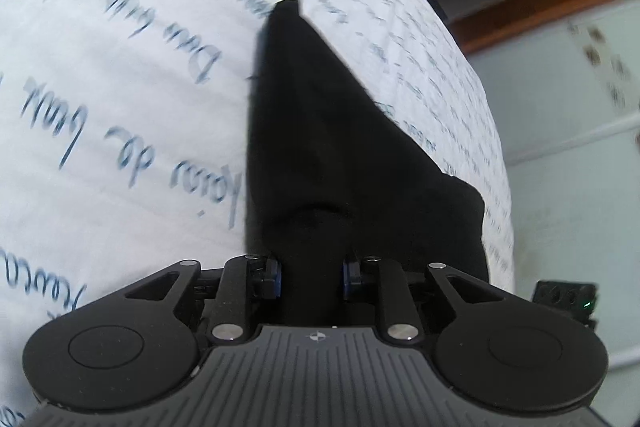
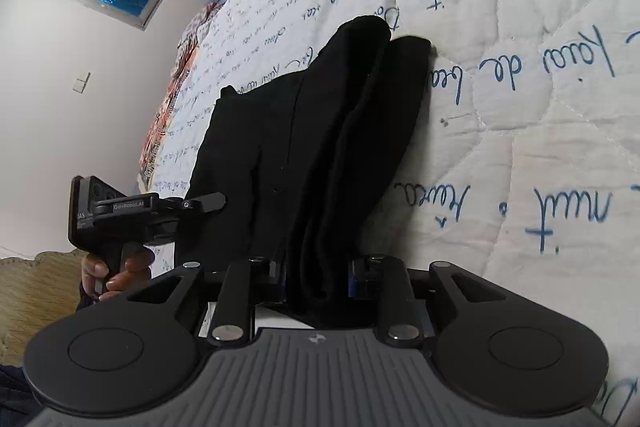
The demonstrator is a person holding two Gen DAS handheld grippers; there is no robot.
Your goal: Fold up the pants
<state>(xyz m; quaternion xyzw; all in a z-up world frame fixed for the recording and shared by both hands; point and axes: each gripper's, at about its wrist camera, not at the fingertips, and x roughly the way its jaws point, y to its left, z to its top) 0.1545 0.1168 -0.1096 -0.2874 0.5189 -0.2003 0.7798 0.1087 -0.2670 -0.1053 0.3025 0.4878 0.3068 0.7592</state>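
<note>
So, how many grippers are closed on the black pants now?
2. The left gripper pinches the black pants at their near edge over the quilt; the right gripper clamps bunched folds at the near end, beside it.

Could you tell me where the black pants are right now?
The pants lie on the quilt, their near end clamped by the right gripper; the left gripper grips another edge.

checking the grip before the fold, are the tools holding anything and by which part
Both hold the black pants. The left tool pinches a bunched edge at the near end; the right tool pinches the stacked folded layers at their near edge. Which part of the garment cannot be told.
</note>
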